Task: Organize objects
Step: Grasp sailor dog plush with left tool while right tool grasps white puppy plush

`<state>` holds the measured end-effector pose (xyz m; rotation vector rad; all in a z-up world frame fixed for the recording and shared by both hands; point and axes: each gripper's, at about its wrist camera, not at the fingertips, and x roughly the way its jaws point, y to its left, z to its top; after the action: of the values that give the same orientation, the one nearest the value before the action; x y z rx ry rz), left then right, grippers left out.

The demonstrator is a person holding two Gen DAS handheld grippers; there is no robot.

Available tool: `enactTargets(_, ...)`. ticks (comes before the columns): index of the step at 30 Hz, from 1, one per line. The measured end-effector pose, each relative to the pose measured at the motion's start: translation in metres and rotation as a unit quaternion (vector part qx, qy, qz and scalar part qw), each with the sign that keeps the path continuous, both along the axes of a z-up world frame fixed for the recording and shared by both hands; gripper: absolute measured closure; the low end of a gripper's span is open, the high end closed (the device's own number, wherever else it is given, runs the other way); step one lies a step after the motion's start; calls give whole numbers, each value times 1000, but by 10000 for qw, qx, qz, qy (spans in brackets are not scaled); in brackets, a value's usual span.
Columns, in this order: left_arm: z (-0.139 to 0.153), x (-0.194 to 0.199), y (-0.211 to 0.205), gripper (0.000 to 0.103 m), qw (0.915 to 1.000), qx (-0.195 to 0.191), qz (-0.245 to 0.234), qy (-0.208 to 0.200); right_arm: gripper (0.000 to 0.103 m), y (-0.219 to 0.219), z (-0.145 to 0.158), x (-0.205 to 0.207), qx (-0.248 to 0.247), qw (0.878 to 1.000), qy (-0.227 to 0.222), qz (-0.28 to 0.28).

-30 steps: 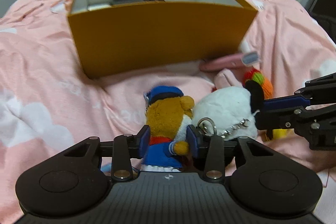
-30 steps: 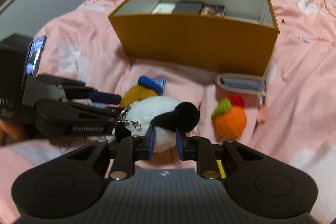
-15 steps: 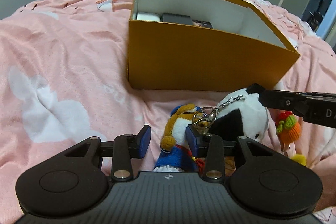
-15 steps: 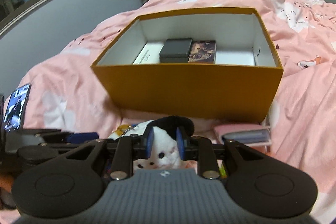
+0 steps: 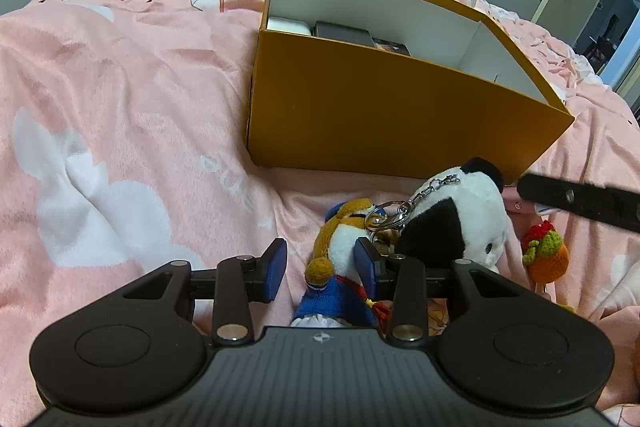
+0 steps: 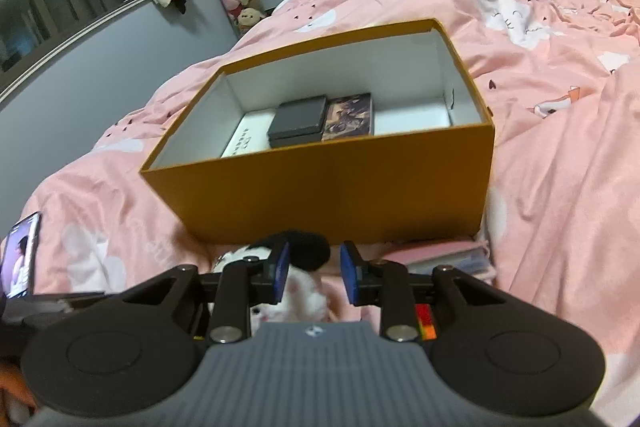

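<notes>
We are looking at a big pink blanket (image 5: 120, 107) with white shapes on it. An orange box (image 6: 340, 195) is sitting open on the blanket, with a black case (image 6: 298, 121) and a picture card box (image 6: 349, 117) lying flat inside. In front of the box, a panda plush (image 5: 456, 223) and a bear plush (image 5: 340, 255) in blue clothes are lying side by side, touching. A small knitted orange toy (image 5: 546, 255) is lying just beside the panda. Our left gripper (image 5: 320, 269) is sitting about half open around the bear, with a gap by the left pad, so it is not squeezing. Our right gripper (image 6: 314, 273) is opening its jaws over the panda, and the pads are not pressing its black ear
</notes>
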<state>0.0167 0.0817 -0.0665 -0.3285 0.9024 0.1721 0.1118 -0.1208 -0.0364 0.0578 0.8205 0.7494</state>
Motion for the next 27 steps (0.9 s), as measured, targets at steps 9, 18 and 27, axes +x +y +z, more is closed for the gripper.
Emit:
enactTargets(9, 5, -1, -8, 57, 9978, 65, -630, 194, 54, 13, -10, -17, -360, 9958, 47, 844)
enactTargets(18, -2, 15, -26, 55, 9866, 374, -1454, 636, 33, 26, -24, -26, -938, 9839, -183, 1509)
enactTargets(27, -13, 25, -7, 51, 9895, -339, -1258, 626, 28, 44, -42, -17, -1351, 9748, -644, 1655)
